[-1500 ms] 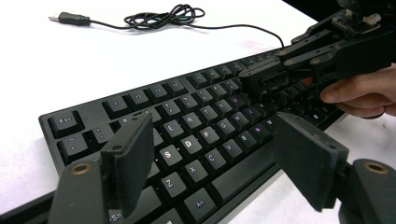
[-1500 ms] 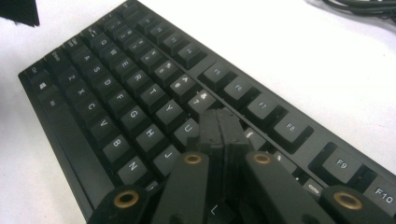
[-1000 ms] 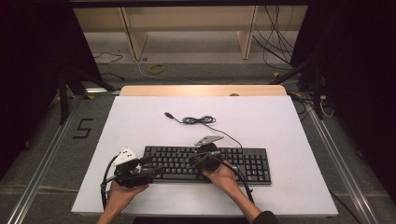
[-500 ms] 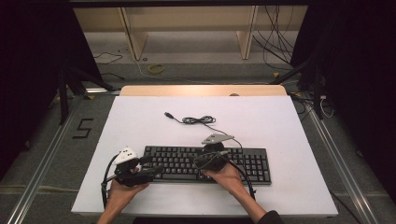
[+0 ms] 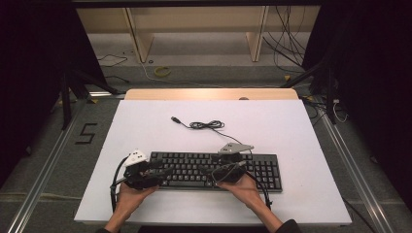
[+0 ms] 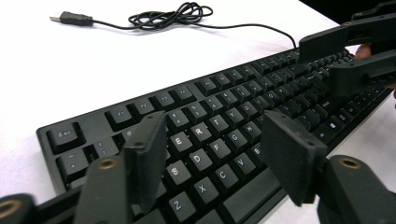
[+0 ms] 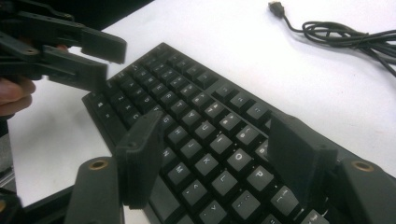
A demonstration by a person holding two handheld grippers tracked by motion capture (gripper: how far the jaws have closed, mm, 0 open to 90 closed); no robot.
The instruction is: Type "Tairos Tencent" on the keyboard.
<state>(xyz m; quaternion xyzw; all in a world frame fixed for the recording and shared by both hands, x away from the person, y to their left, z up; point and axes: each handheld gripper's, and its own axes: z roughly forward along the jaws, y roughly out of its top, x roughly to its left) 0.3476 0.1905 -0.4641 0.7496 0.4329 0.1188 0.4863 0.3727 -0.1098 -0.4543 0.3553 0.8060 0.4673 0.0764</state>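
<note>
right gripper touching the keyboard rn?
Cannot tell. In the right gripper view the right gripper has its jaws spread, just opened, above the keyboard keys; neither a gap nor contact shows plainly.

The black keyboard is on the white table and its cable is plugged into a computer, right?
Not quite. The keyboard does lie on the white table, but its cable is plugged into nothing: the plug lies loose on the table. The high view shows it.

On the desk (image 5: 301,145) the keyboard (image 5: 214,170) lies near the front edge, its coiled cable (image 5: 206,125) behind it toward the middle, the left gripper (image 5: 163,171) over its left end, the right gripper (image 5: 206,170) above its middle.
</note>
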